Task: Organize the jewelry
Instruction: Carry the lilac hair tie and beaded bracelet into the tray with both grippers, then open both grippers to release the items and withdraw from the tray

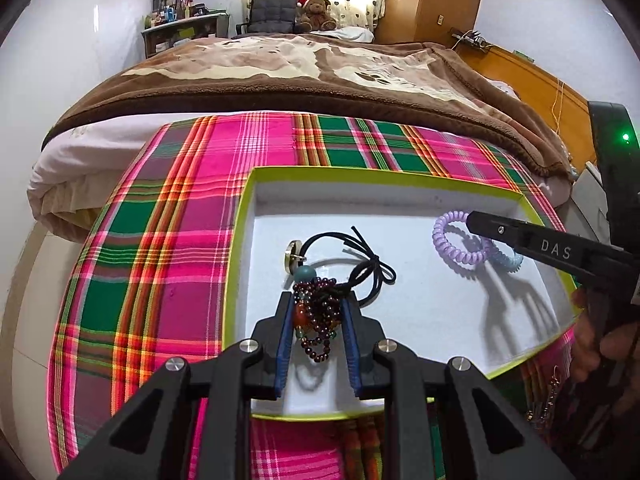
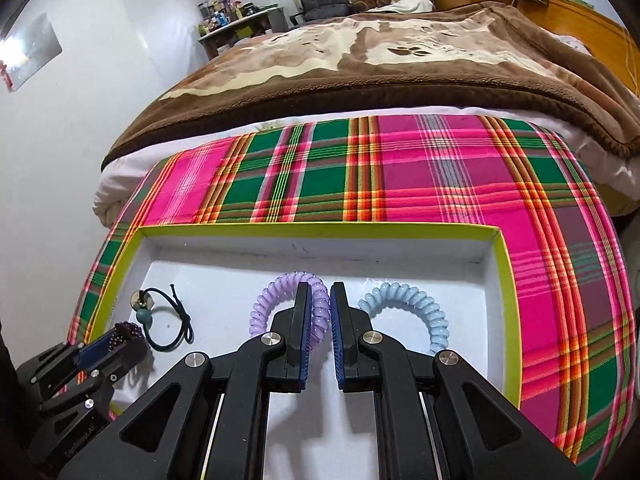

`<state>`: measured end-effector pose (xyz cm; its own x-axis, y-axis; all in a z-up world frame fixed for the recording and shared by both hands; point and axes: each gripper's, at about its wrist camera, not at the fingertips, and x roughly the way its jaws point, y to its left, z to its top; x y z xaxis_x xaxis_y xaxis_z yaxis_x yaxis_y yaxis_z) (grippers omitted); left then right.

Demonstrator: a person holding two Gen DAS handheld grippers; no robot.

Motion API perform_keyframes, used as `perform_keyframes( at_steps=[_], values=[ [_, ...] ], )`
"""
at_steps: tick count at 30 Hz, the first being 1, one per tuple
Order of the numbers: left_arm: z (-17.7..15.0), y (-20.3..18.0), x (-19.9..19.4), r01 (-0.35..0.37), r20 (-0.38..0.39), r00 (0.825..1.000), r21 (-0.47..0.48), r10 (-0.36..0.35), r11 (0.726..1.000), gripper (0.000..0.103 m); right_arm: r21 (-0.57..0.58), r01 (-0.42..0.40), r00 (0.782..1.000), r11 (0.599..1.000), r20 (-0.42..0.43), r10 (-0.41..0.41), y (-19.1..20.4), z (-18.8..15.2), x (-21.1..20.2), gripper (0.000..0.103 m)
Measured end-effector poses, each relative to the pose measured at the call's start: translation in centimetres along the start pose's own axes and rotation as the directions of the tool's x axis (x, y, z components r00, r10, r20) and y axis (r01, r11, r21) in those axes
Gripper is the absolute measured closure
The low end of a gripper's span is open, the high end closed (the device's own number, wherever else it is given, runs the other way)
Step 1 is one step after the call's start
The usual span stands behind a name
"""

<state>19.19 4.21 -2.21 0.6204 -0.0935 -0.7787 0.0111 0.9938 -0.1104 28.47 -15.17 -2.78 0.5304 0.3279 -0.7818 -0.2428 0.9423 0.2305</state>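
A shallow white tray with a lime rim (image 1: 240,240) (image 2: 320,230) lies on plaid cloth. My left gripper (image 1: 318,300) (image 2: 120,336) hangs over the tray's left part, shut on a dark garnet bead bracelet (image 1: 320,320) with orange and teal beads; its loops dangle between the blue pads. Just beyond it lies a black hair tie (image 1: 348,264) (image 2: 168,320) with a teal bead and a gold disc. My right gripper (image 2: 321,292) (image 1: 474,219) is shut on a purple spiral hair tie (image 2: 280,290) (image 1: 452,248). A light blue spiral tie (image 2: 416,300) (image 1: 510,262) lies on the tray floor right beside it.
The pink and green plaid cloth (image 2: 400,168) covers the surface around the tray. Behind it is a bed with a brown blanket (image 1: 300,64). A hand (image 1: 600,340) holds the right gripper at the tray's right edge, and a dangling earring (image 1: 554,384) lies below it.
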Motion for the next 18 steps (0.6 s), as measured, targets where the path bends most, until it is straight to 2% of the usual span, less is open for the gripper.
perform_keyframes(
  at_steps=[5,10,16,18],
  values=[
    [0.02,-0.05,0.28,0.005,-0.011,1.0,0.0,-0.005,1.0,0.077,-0.003,0.008,1.0,1.0,-0.011,-0.008,0.2,0.11,0.41,0.093],
    [0.22,0.08,0.24,0.019,-0.006,1.0,-0.013,-0.019,1.0,0.071,-0.021,0.02,1.0,1.0,-0.013,-0.021,0.6,0.04,0.49,0.093],
    [0.25,0.08,-0.22,0.024,0.009,1.0,-0.017,-0.024,1.0,0.063,-0.015,-0.006,1.0,1.0,0.003,0.006,0.8,-0.15,-0.02,0.08],
    [0.21,0.15,-0.6,0.03,0.018,0.999,-0.02,-0.03,0.999,0.061,-0.019,-0.005,1.0,1.0,0.012,0.005,0.9,-0.21,-0.34,0.068]
  ],
)
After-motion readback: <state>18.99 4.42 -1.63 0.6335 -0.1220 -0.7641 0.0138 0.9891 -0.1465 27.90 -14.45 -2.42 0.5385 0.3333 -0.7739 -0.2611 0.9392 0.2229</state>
